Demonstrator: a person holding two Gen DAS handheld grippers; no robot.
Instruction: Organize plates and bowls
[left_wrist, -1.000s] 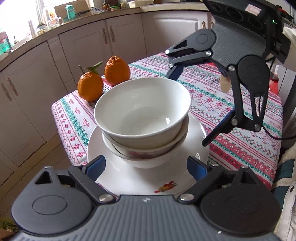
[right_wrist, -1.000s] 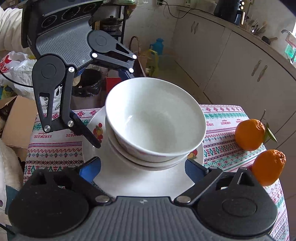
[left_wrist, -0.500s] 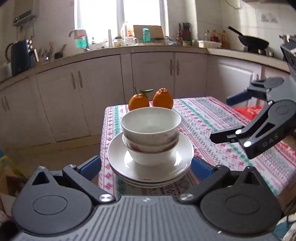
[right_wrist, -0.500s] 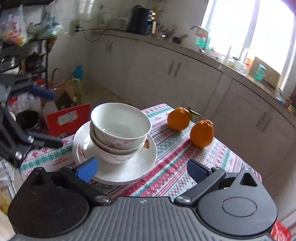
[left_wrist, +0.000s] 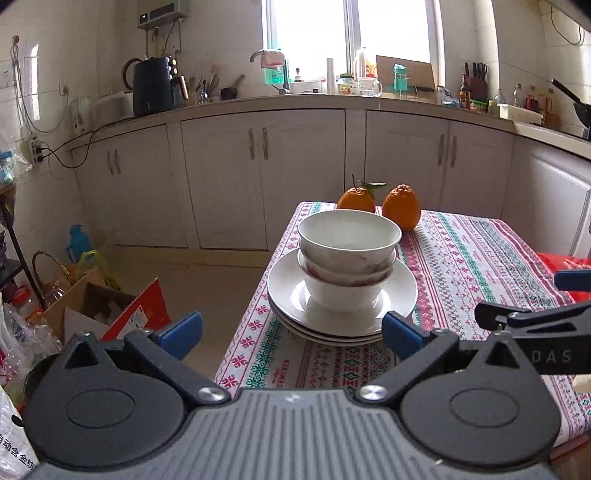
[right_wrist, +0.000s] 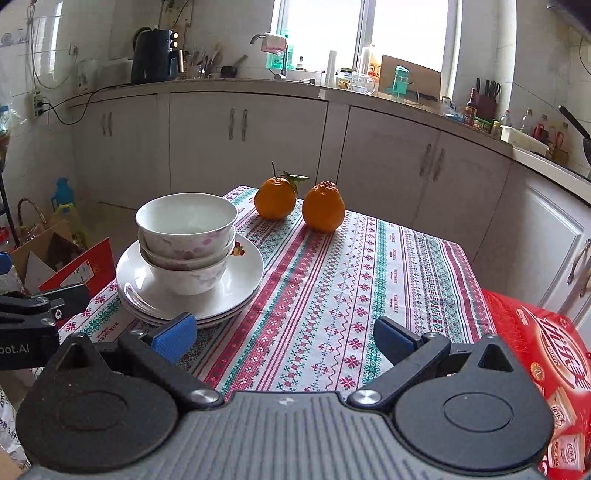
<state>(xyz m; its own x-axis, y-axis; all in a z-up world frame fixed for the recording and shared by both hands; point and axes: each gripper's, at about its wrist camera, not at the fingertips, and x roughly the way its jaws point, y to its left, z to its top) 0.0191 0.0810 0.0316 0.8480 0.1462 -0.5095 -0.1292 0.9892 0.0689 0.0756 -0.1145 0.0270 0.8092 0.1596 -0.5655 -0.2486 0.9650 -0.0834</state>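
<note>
You've got glossy glazed ceramic bowls (right_wrist: 186, 242) on smooth shiny plates (right_wrist: 221, 295), a matt woven patterned cloth (right_wrist: 332, 295) over the surface, rough-skinned oranges (right_wrist: 323, 212), and matt black plastic hand-held gripper bodies with blue pads (left_wrist: 181, 330).

The right tool (left_wrist: 546, 325) reads "DAS"; the tablecloth (left_wrist: 314, 365) "HANDMADE".

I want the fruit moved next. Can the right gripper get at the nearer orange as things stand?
Probably yes. The right gripper is open and empty, and only bare tablecloth lies between it and that orange; the bowl stack sits off to the side.
</note>
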